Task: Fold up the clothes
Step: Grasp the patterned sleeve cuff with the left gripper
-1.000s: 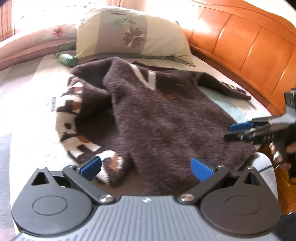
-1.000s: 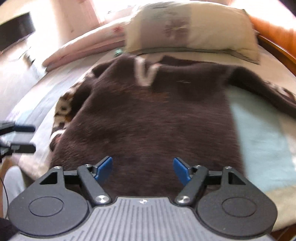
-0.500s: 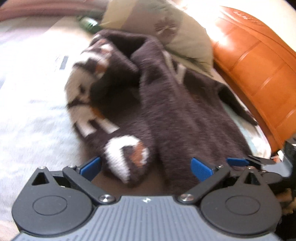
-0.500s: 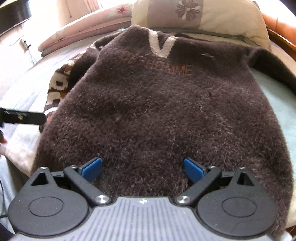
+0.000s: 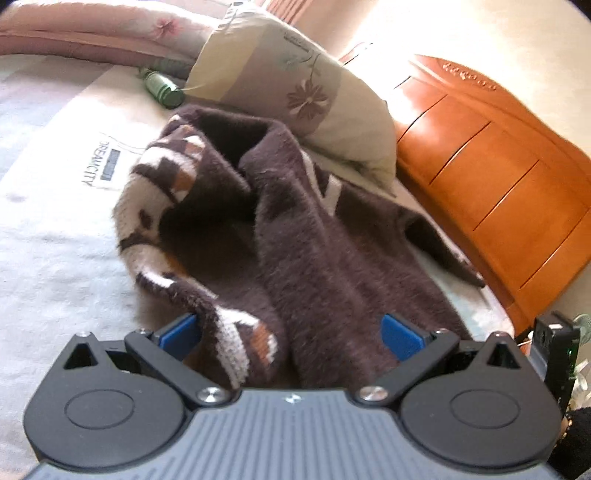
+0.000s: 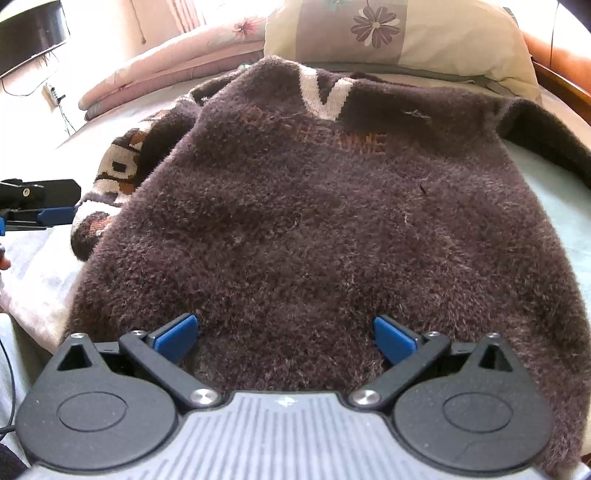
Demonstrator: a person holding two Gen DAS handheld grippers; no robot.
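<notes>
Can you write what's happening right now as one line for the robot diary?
step: grab hem | sweater: spread on bed | left hand-held gripper: open | right hand-held gripper: open, just widened

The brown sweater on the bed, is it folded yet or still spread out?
Mostly spread: the sweater lies flat, only its patterned sleeve is bunched alongside.

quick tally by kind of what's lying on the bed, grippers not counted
sweater: 1
pillow: 1
folded quilt: 1
green bottle: 1
total: 4

Fuzzy knit sweater (image 6: 332, 229); glossy wooden headboard (image 5: 491, 192)
</notes>
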